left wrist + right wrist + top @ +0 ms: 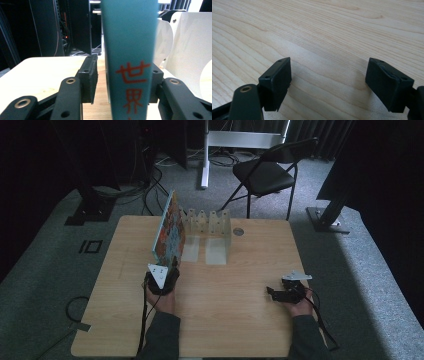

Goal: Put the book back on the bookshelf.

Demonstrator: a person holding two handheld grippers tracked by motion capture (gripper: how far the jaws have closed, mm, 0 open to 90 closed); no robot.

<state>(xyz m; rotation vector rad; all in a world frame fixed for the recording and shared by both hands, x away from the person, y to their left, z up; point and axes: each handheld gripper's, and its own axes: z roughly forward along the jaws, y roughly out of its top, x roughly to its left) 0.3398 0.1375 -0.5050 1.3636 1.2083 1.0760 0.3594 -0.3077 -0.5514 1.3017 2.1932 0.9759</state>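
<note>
The book [169, 231] is standing on edge left of centre in the high view, its long axis rising toward the top of the frame and leaning against the left end of the white rack [212, 222]. In the left gripper view its teal spine [130, 60] is filling the middle of the frame between the jaws. The left gripper [162, 275], just below the book, is bracketing that spine: a gap is showing at the left pad, the right pad looks against it, so the hold is looking loosened. The right gripper [286, 292] is resting wide apart at lower right on the table [240, 320], well apart, so the left hand is nearer.
</note>
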